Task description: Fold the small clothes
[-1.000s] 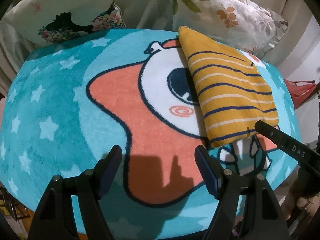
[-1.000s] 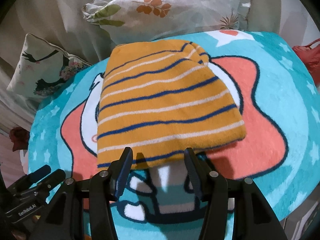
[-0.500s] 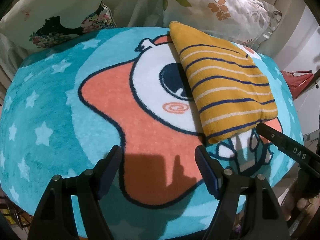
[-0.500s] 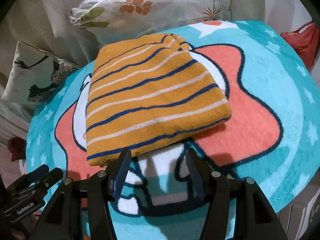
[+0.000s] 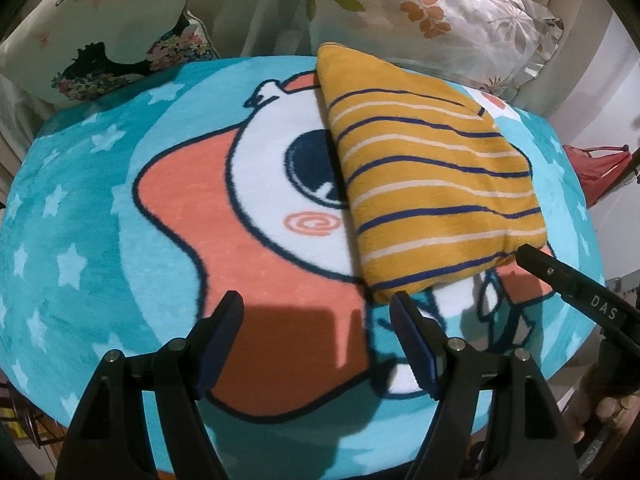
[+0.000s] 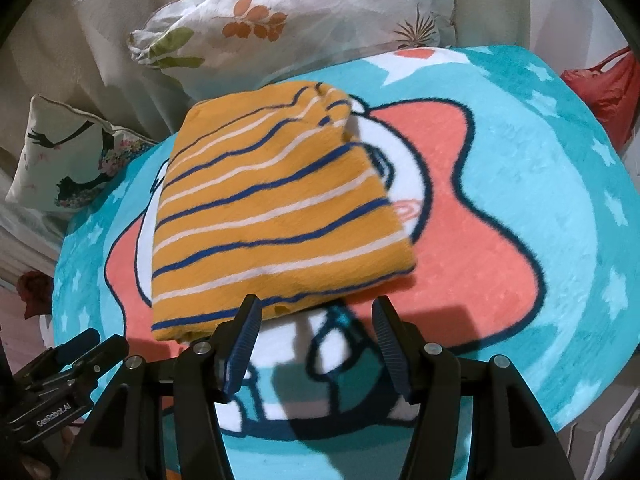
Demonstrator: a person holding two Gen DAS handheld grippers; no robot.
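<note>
A folded mustard-yellow garment (image 5: pixel 432 184) with navy and white stripes lies on a round teal cartoon mat (image 5: pixel 100 208). My left gripper (image 5: pixel 318 312) is open and empty, its right fingertip (image 5: pixel 400 308) just short of the garment's near left corner. In the right wrist view the garment (image 6: pixel 272 216) lies just beyond my right gripper (image 6: pixel 314 312), which is open and empty at the near edge. The right gripper's finger (image 5: pixel 560 276) shows in the left wrist view, touching the garment's near right corner. The left gripper's body (image 6: pixel 64 372) shows at lower left in the right wrist view.
A floral pillow (image 5: pixel 432 12) and a pillow with a dark figure print (image 5: pixel 108 40) lie behind the mat. A red bag (image 5: pixel 596 168) sits off the mat's right side. The mat's front edge drops off close to both grippers.
Both grippers have moved a little forward and leftward toward the garment's near edge. The garment has kept its folded shape. Both jaws stay open.
</note>
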